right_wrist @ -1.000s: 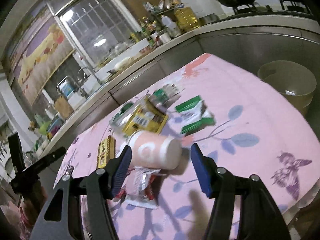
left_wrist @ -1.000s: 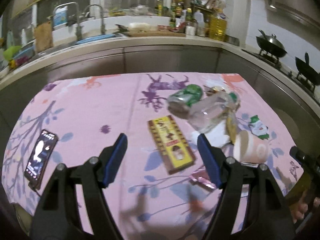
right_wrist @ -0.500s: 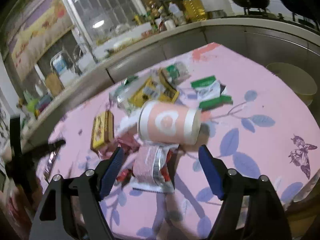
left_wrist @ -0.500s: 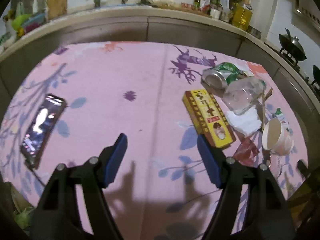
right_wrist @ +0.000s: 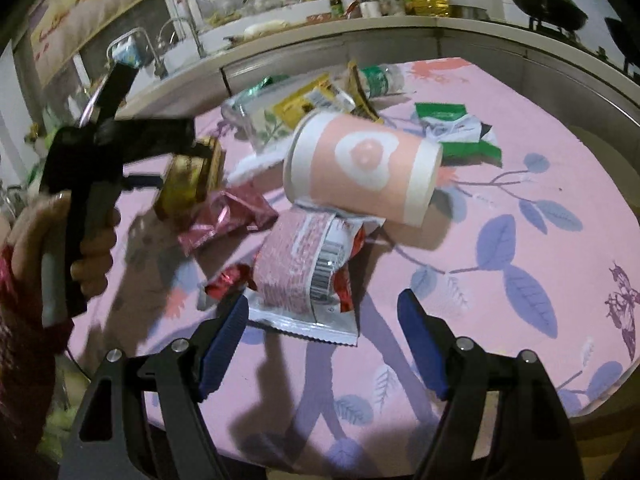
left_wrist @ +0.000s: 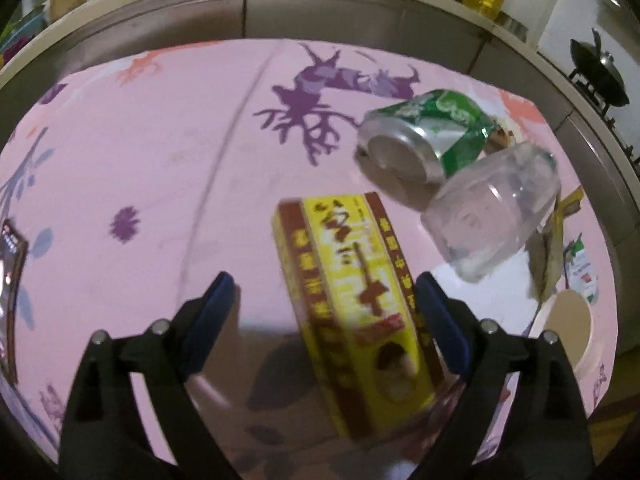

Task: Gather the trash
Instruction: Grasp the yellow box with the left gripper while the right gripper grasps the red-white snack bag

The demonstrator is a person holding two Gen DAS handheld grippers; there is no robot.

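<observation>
A yellow and red carton box (left_wrist: 352, 280) lies on the pink tablecloth between the open fingers of my left gripper (left_wrist: 324, 312); its right side is close to the right finger. Behind it lie a green can (left_wrist: 424, 136) and a clear plastic cup (left_wrist: 492, 208). In the right wrist view, my right gripper (right_wrist: 320, 340) is open just in front of a pink and white snack wrapper (right_wrist: 304, 272). A pink paper cup (right_wrist: 360, 164) lies on its side behind it. The left gripper (right_wrist: 120, 148) shows there by the box (right_wrist: 188, 180).
Red foil wrappers (right_wrist: 220, 220), a green and white packet (right_wrist: 456, 132) and yellow packets (right_wrist: 308, 96) lie around the cup. A phone (left_wrist: 10, 280) lies at the table's left edge. A kitchen counter (left_wrist: 320, 12) with sink, bottles and a wok runs behind the table.
My left gripper has moved forward and right, so the box now sits between its fingers. My right gripper has come closer to the wrapper and paper cup.
</observation>
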